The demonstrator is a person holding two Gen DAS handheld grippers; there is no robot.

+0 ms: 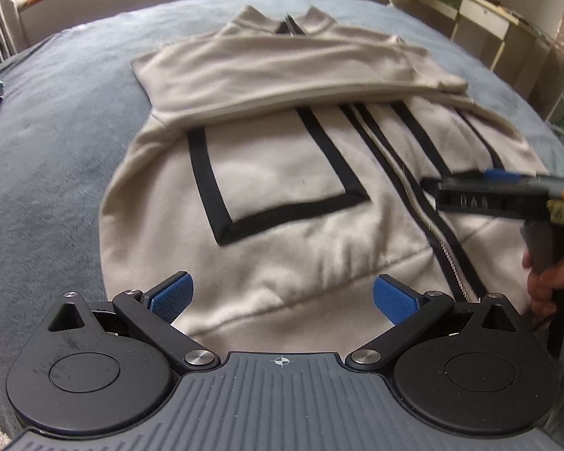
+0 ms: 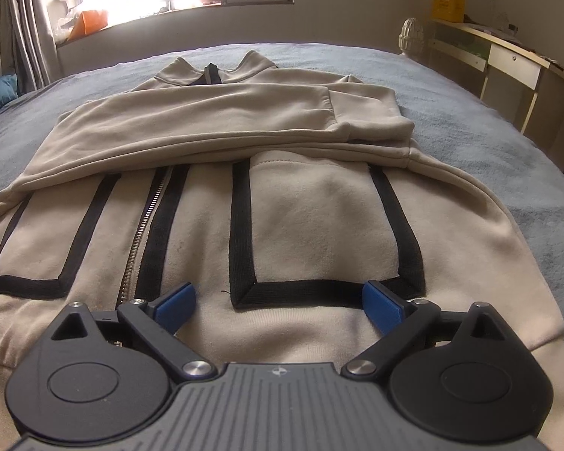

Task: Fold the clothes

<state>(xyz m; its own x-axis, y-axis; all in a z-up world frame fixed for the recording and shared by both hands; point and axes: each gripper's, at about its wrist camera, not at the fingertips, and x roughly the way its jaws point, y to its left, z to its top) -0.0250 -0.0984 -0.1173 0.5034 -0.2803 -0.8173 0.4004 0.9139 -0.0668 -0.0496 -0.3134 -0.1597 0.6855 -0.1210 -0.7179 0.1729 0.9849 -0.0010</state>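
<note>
With both sleeves already laid across the chest of the beige jacket (image 2: 289, 225) spread flat on the grey bed (image 2: 470, 112), the left gripper (image 1: 282, 297) and right gripper (image 2: 278, 304) hover spread wide and empty over its hem (each must next pinch a bottom corner for the upward fold, I judge)

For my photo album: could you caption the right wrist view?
Open right hand-held gripper poised over a beige zip jacket, sleeves folded across its chest, on a grey-blue bed.
</note>
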